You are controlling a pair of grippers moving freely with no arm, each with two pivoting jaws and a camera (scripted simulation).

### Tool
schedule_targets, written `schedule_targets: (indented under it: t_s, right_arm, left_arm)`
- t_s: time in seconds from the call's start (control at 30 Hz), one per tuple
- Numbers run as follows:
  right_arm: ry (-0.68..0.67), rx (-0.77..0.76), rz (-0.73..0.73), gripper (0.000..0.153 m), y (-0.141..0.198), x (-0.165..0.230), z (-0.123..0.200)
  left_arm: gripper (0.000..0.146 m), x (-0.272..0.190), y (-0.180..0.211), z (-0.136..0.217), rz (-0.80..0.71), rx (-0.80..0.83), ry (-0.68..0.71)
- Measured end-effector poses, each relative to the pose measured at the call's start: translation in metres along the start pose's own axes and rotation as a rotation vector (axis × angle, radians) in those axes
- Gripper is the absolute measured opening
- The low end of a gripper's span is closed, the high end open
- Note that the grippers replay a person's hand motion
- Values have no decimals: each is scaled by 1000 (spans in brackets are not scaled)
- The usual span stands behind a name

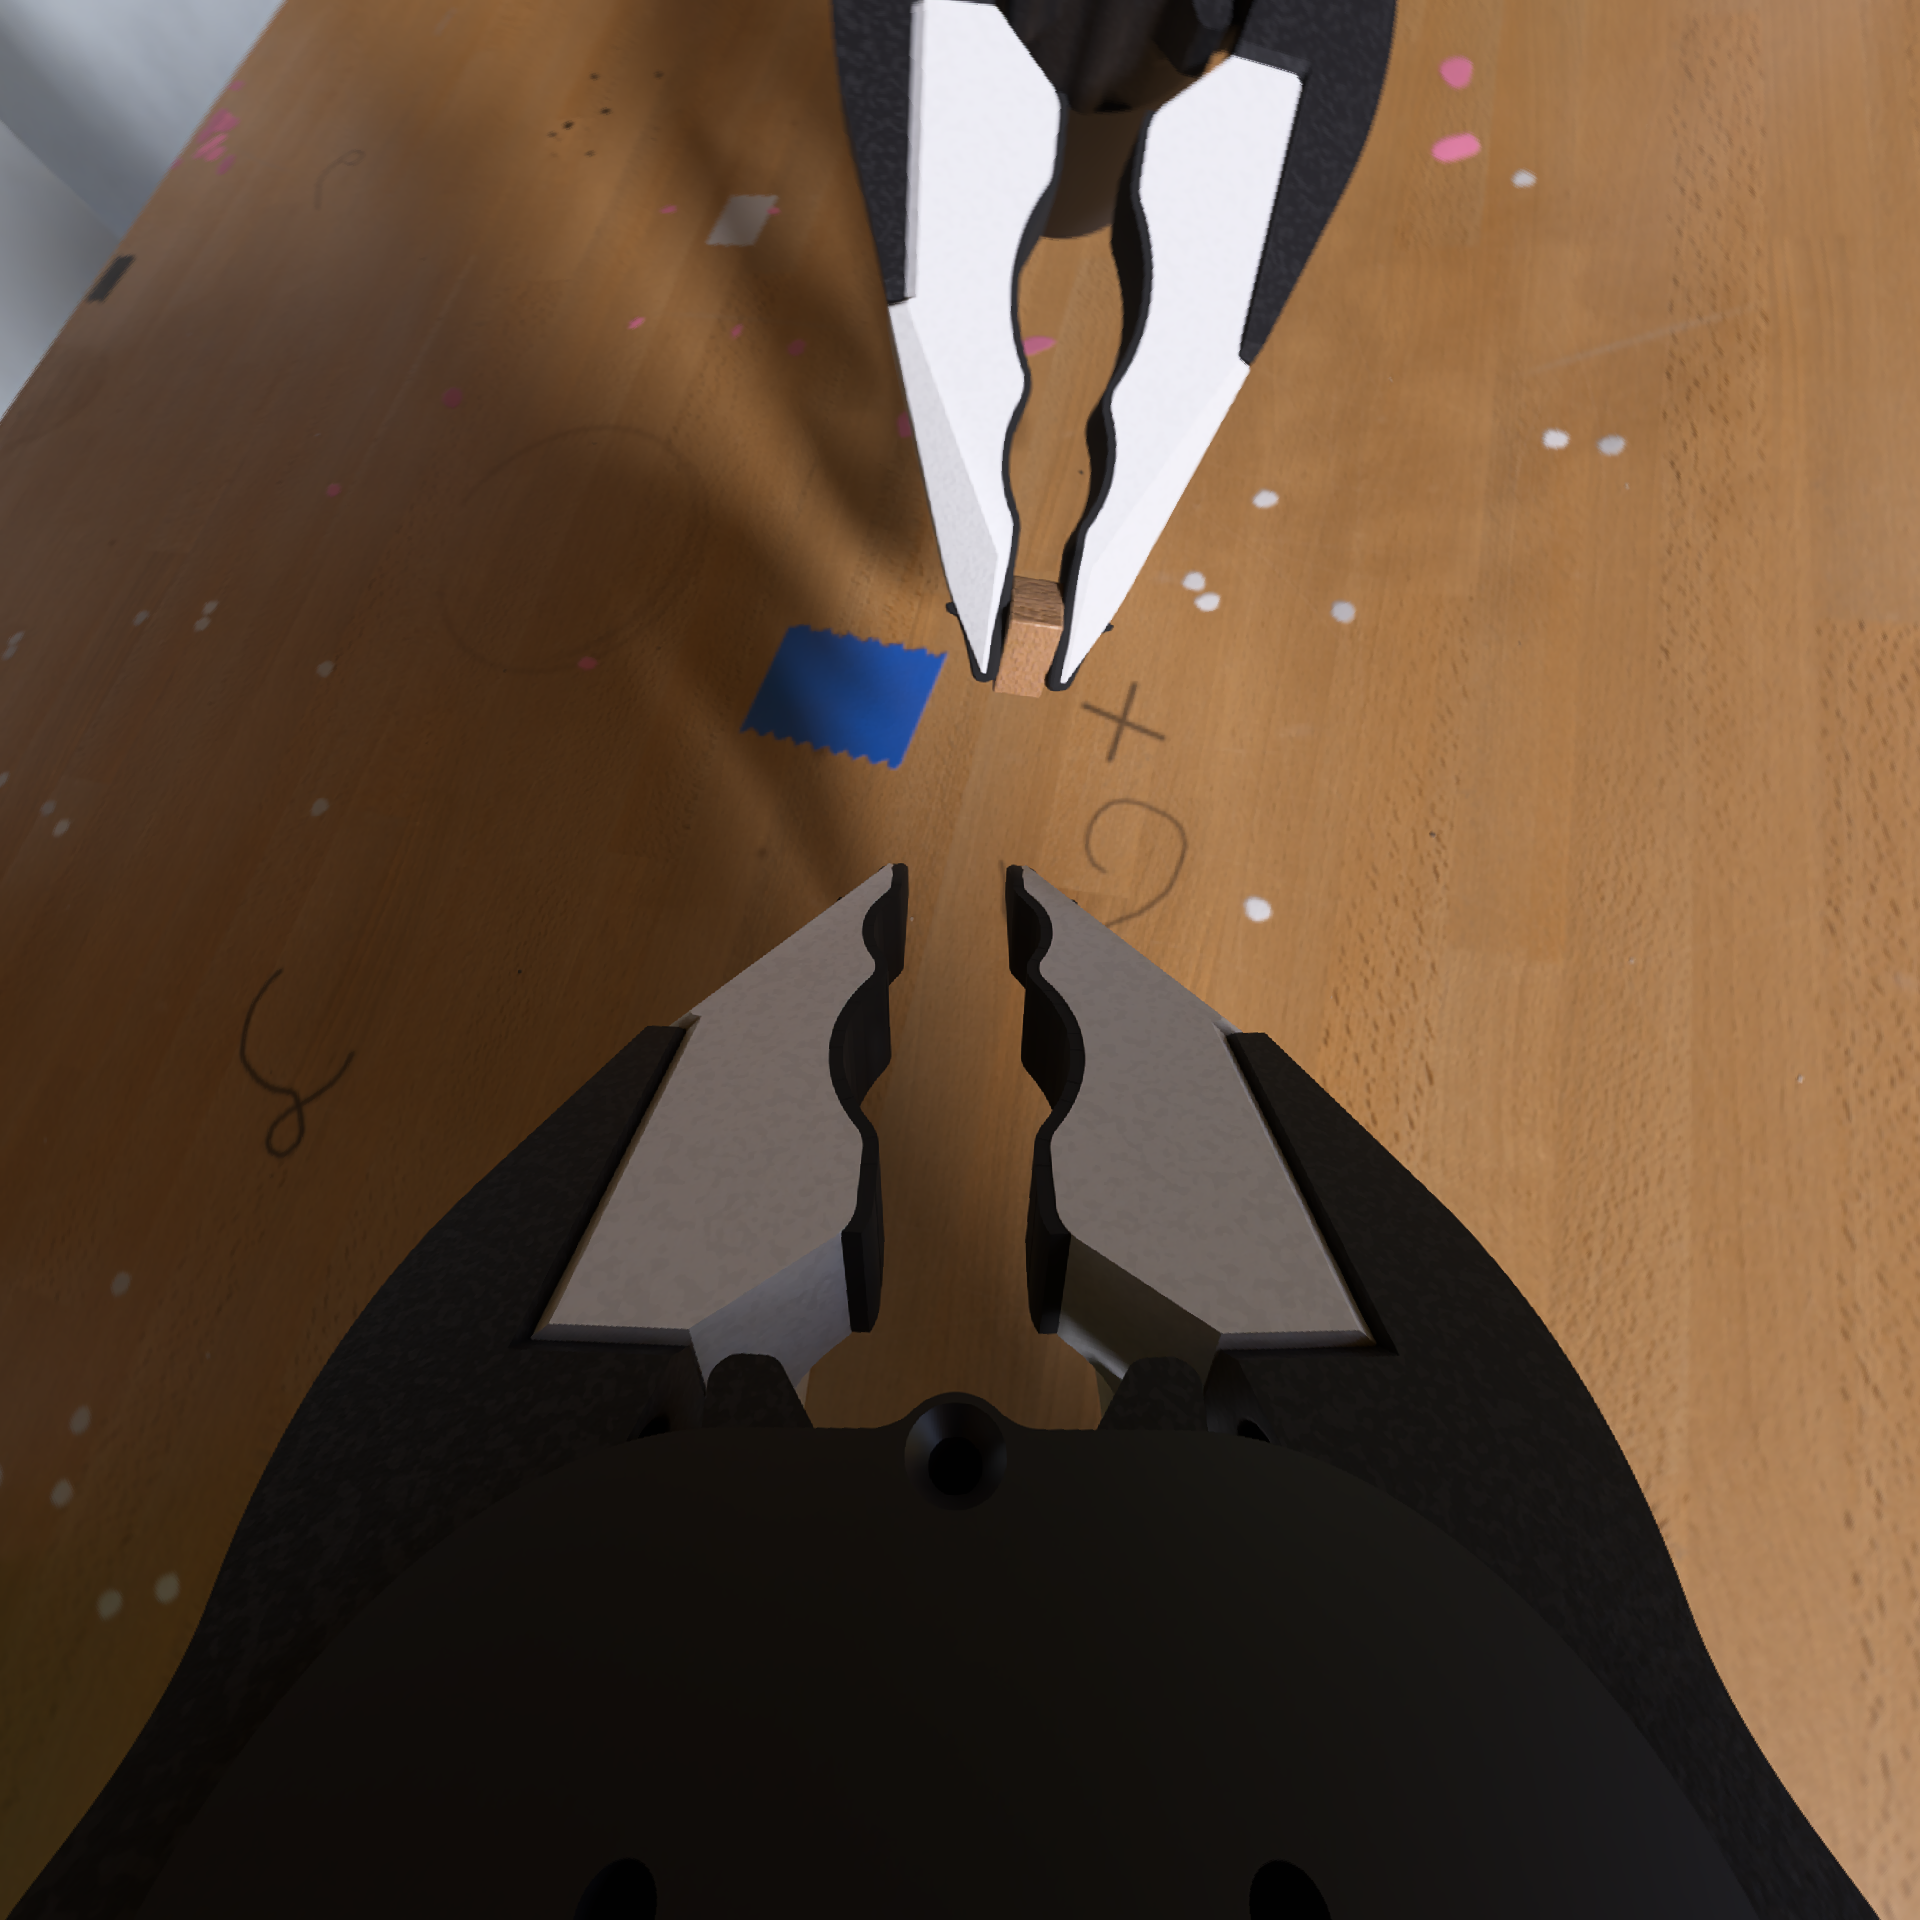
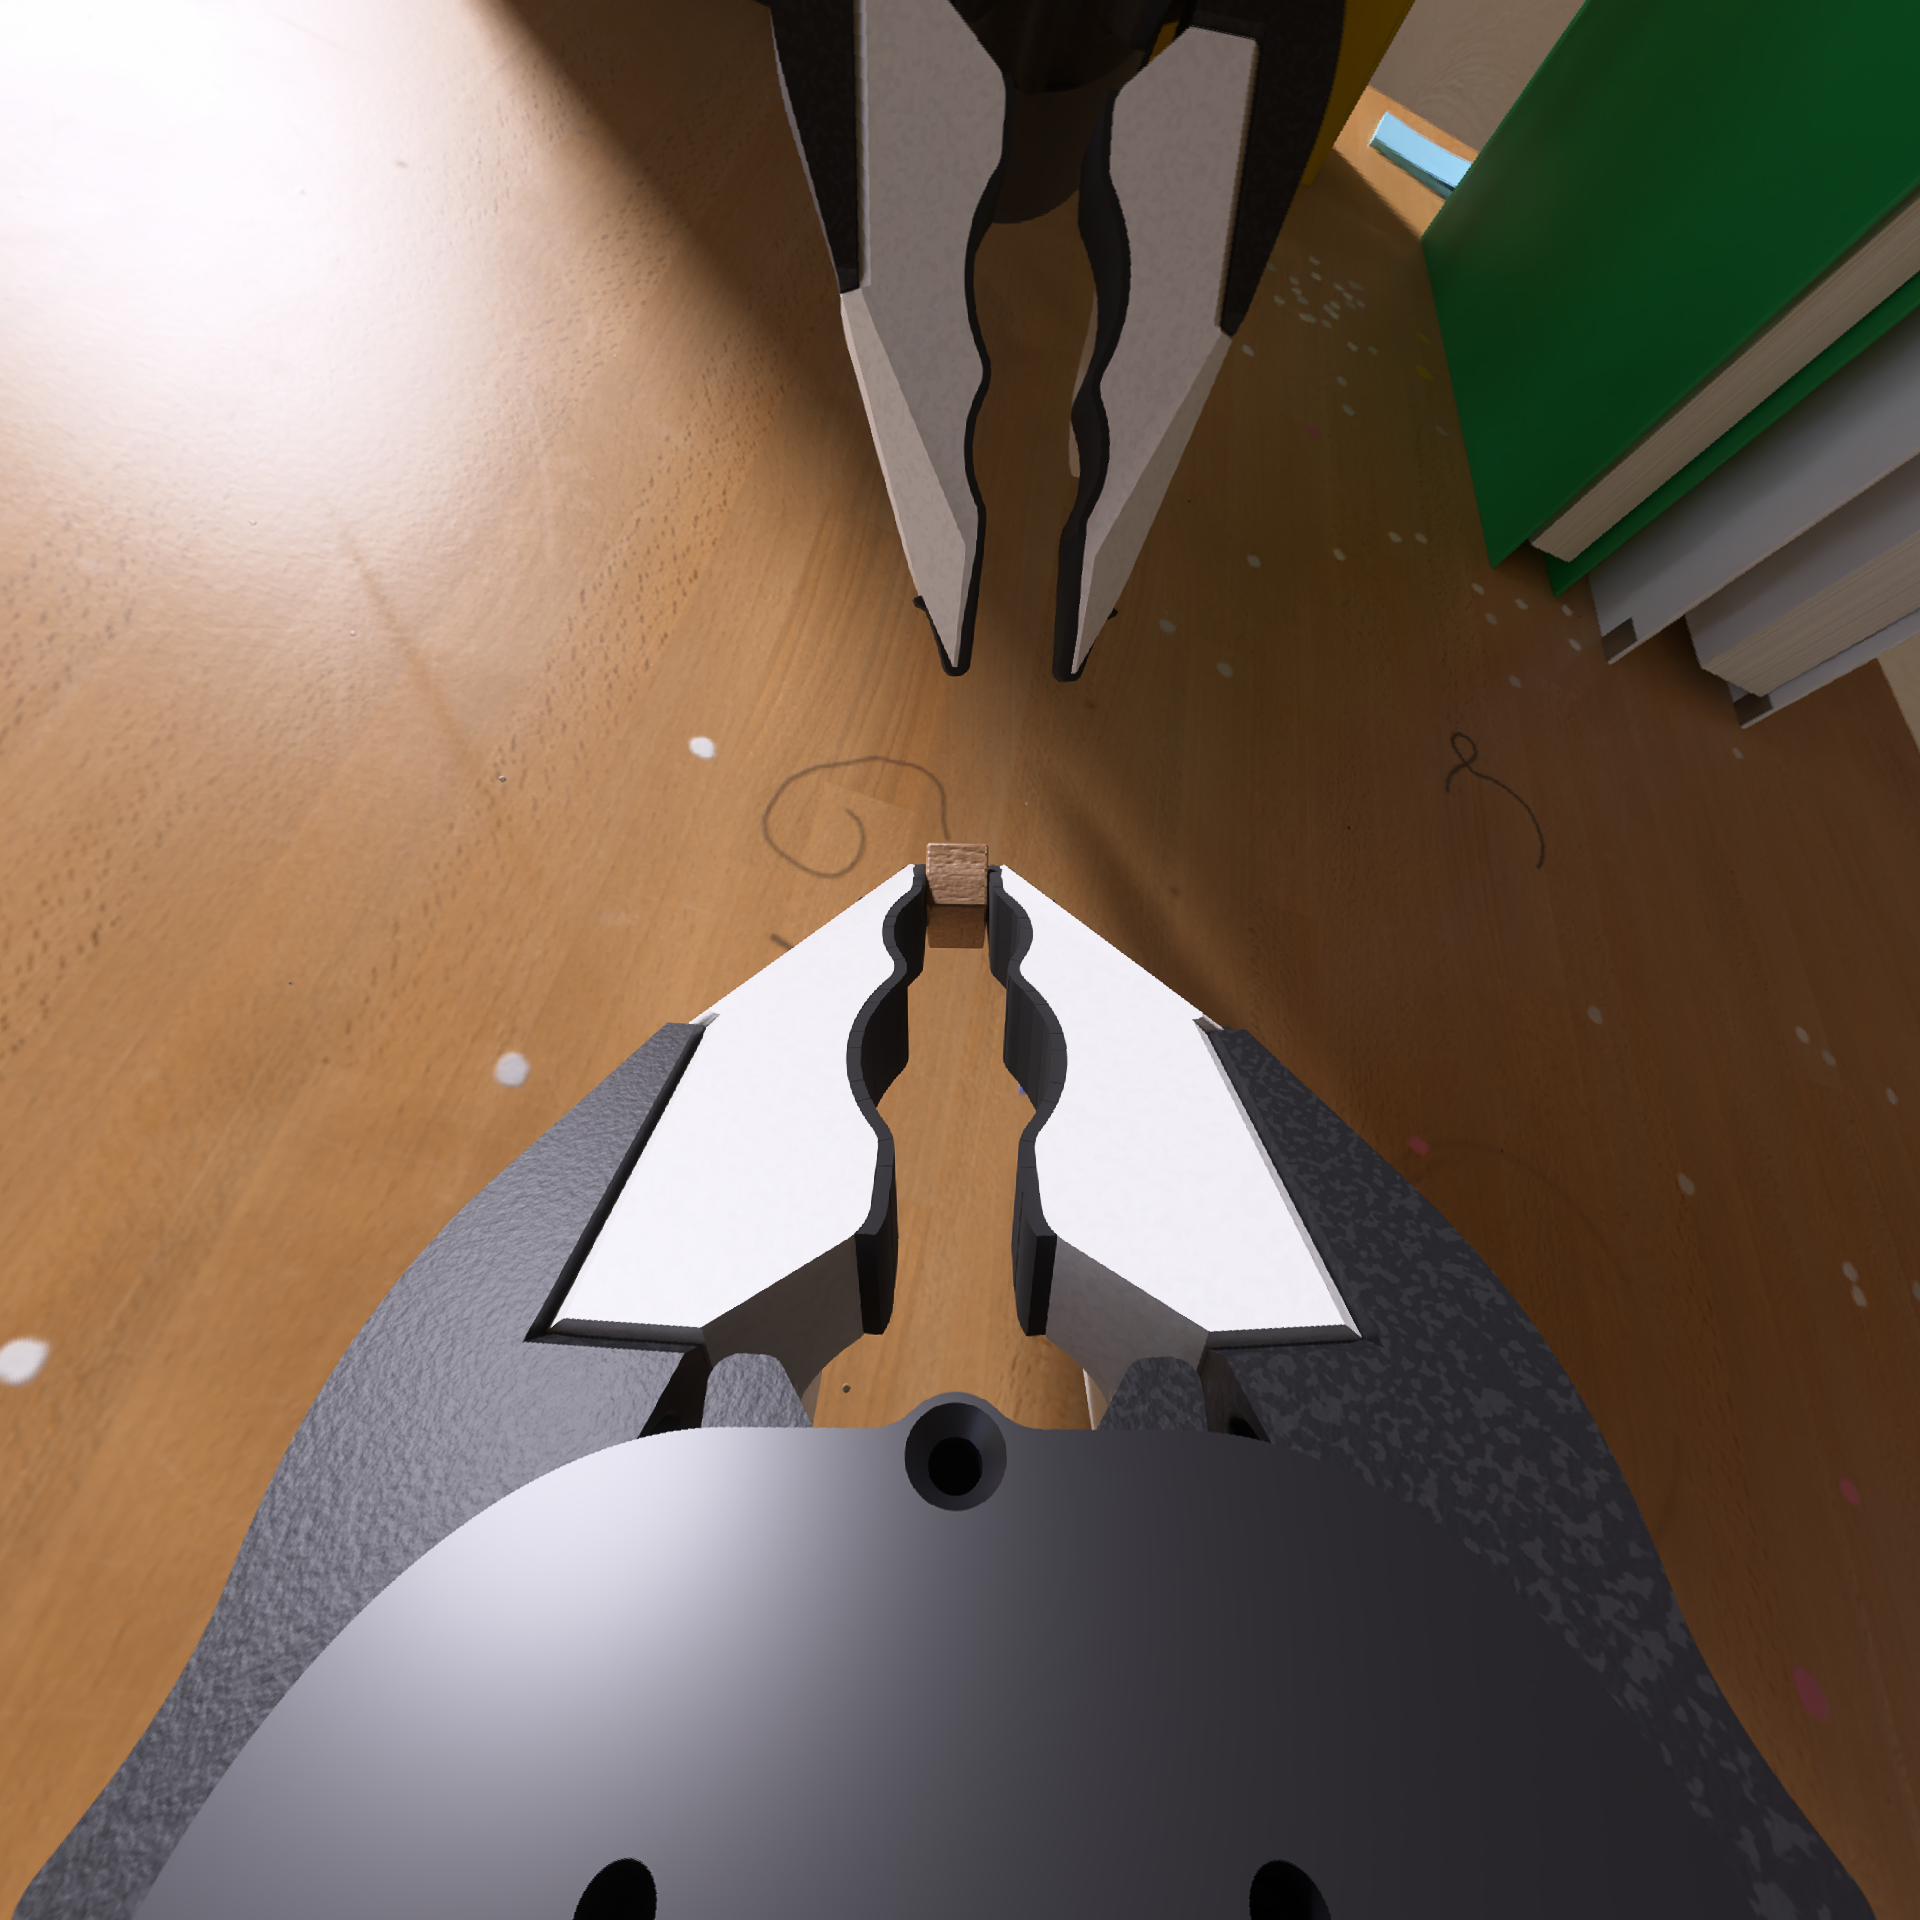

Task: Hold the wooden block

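Observation:
A small wooden block (image 2: 956,878) sits pinched between the tips of my right gripper (image 2: 956,883), which is shut on it just above the wooden table (image 2: 416,623). The block (image 1: 1027,639) and the right gripper (image 1: 1023,665) also show in the left wrist view, facing my left gripper. My left gripper (image 1: 956,883) is open with a narrow gap and holds nothing. It hovers a short way in front of the block, tips pointing at it. It shows in the right wrist view (image 2: 1008,665) too, opposite the block.
A blue square patch (image 1: 844,698) lies flat on the table left of the block. A stack of books with a green cover (image 2: 1683,343) stands at the right in the right wrist view. Pen scribbles and paint specks mark the table. The table's edge (image 1: 62,343) runs along the far left.

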State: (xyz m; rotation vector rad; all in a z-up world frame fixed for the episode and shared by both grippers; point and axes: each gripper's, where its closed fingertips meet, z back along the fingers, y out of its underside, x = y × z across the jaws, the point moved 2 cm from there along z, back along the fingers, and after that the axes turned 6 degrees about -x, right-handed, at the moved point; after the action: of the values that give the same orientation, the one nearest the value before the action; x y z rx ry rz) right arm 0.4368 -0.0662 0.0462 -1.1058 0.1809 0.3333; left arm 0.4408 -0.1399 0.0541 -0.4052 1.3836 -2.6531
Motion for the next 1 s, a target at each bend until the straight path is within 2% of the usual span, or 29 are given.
schedule_targets:
  t_s: [0.17,0.5,0.67,1.0]
  right_arm:
    - [-23,-8,-16,11,1,-1,1]
    - [-26,-37,-24,11,-1,-4,3]
    - [-39,-39,-24,10,-1,-3,1]
    - [-59,14,-13,10,8,1,-3]
  left_arm:
    - [15,5,0,-7,-13,9,59]
    - [12,13,-1,-19,95,14,187]
    - [10,18,0,-20,189,13,211]
    - [11,17,1,-21,224,31,252]
